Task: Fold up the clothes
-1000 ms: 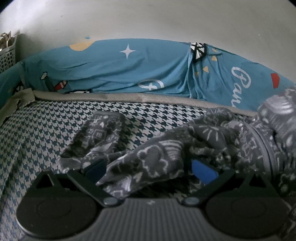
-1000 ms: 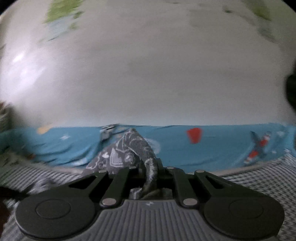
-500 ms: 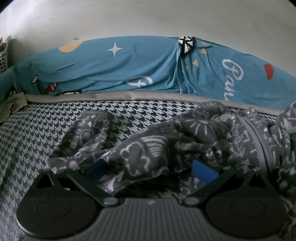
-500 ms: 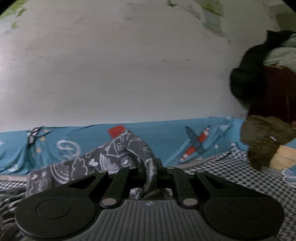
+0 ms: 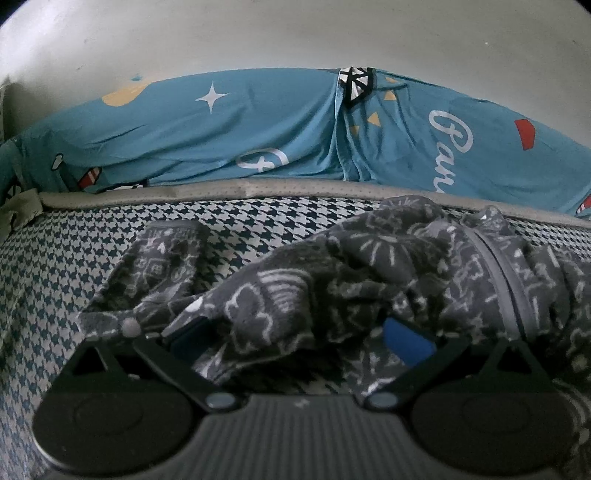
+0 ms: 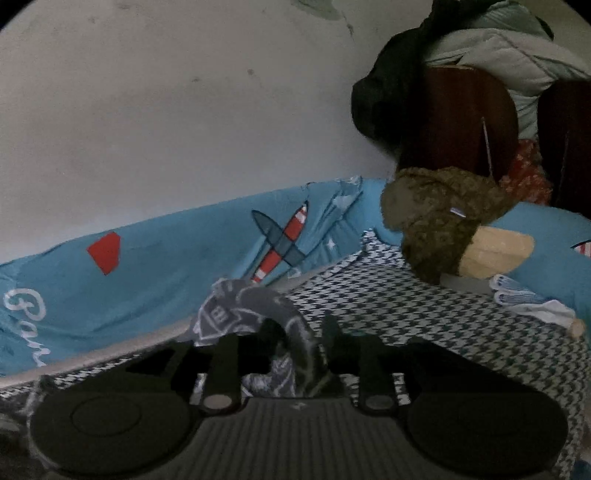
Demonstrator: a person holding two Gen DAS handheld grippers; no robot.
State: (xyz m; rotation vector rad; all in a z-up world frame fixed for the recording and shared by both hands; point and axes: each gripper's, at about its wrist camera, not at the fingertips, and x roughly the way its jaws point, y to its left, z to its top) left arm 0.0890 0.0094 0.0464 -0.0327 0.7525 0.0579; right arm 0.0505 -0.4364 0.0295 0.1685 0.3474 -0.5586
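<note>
Garment: dark grey patterned garment (image 5: pixel 332 280) lies crumpled on the houndstooth bed cover (image 5: pixel 74 258), one leg or sleeve stretched toward the left, a pale grey seam band running down its right part.
Left tongs: my left gripper (image 5: pixel 295 332) stands spread wide, blue pads showing; a fold of the cloth drapes over the gap between the fingers, not clamped.
Right tongs: my right gripper (image 6: pixel 295 343) is pressed together, pinching a raised loop of the same garment (image 6: pixel 258 306) just above the cover.
Behind: blue printed sheet (image 5: pixel 221 140) with stars, planes and white script is bunched along the white wall (image 5: pixel 295 33), with a grey mattress edge (image 5: pixel 221 190) below it.
Right-hand clutter: a brown plush toy (image 6: pixel 439 218) with a cream muzzle leans at the bed's far corner, near where my right tongs point; dark wooden furniture (image 6: pixel 454 122) behind it carries a black garment and pale quilted bedding (image 6: pixel 517 44).
Small items: white striped cloth (image 6: pixel 524 299) lies beside the toy.
</note>
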